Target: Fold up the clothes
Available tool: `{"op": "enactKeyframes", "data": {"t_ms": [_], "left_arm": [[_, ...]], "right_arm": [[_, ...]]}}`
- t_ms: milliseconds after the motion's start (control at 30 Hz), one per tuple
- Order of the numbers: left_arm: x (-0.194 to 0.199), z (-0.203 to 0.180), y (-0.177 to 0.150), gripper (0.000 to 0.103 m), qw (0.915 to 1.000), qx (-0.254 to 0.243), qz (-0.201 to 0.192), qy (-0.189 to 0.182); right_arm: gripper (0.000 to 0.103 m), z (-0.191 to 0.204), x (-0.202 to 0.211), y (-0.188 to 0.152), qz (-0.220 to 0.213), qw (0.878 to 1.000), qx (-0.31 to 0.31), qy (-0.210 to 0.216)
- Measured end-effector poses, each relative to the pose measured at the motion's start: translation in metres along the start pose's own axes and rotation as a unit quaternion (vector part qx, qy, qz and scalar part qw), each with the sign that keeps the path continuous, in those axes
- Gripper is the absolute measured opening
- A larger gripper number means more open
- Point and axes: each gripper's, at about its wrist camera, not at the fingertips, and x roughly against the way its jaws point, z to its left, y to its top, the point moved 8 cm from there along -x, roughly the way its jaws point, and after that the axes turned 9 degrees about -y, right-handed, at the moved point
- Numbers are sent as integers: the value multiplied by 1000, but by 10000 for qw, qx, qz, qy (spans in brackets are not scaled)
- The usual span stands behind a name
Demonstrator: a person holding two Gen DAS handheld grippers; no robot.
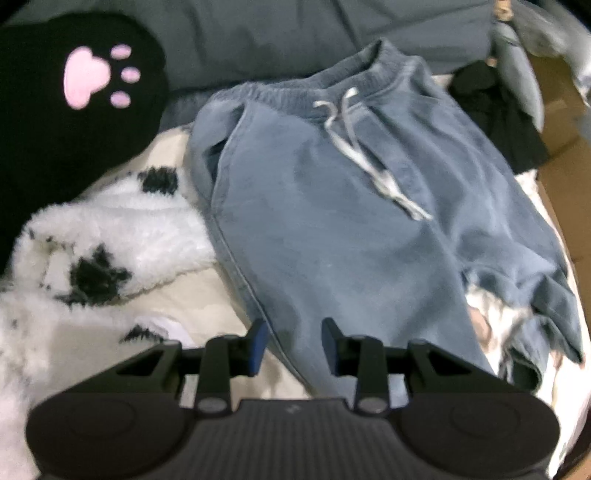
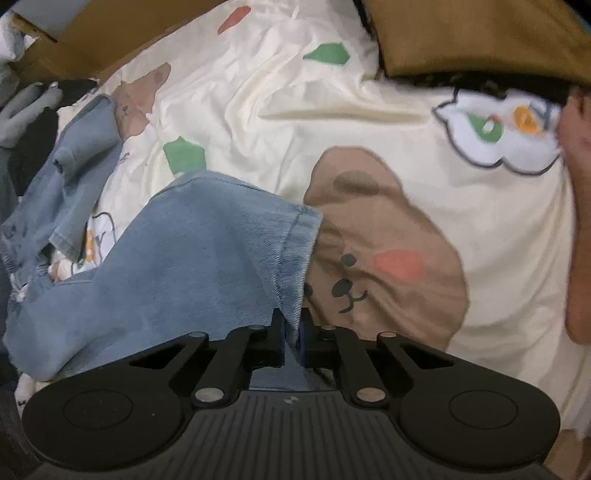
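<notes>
Right wrist view: right gripper clamped on the hem of the blue trousers, leg trailing left across the bed sheet. Left gripper gaping, over the near leg, waistband far ahead.

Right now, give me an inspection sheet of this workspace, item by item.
Surface: cream bedsheet printed with bears, wrinkled.
Job's things: blue sweatpants spread flat, waistband at the far end, drawstring loose on top; one leg hem reaches the right gripper.
Clutter: black paw-print plush, spotted white fleece, dark garment, cardboard box.
Grippers: left gripper open above a trouser leg; right gripper shut on the leg hem.
Cables: nothing seen.
Surroundings: grey bedding behind the sweatpants.
</notes>
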Motion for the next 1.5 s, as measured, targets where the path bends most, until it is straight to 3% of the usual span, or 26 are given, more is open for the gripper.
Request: {"op": "enactKeyframes", "data": {"t_ms": [267,533,633,733,1033,1200,1267,1333,1433,1467,1500], "left_arm": [[-38,27,-6,33,9986,515,108,89],[-55,37,-14,35,9971,739,-85,-185],[-55,39,-15,28,9961,835,-126,-268],[-44,40,-15,14,9958,864,-164,-239],[-5,32,-16,9,9981,605,-152,18],[-15,34,-16,15,9985,472,96,263],[-6,35,-10,18,9987,410,-21,294],[0,36,1,29,9990,279,-133,329],[-1,39,15,34,9990,165,-215,360],[-4,40,18,35,9990,182,-208,361],[-7,42,21,39,9989,198,-201,362]], "right_arm": [[2,12,48,8,-43,9973,440,-593],[2,18,88,1,38,9934,742,-875],[2,16,96,-7,117,9920,844,-929],[2,10,100,-15,222,9912,862,-980],[2,-4,77,-46,707,9816,1153,-1351],[5,-21,41,-71,1237,9739,1115,-1544],[6,-28,27,-80,1422,9701,1108,-1626],[7,-36,18,-86,1534,9656,1166,-1744],[11,-50,12,-90,1603,9636,1111,-1831],[13,-53,10,-92,1625,9649,1018,-1797],[24,-54,9,-94,1640,9662,957,-1742]]}}
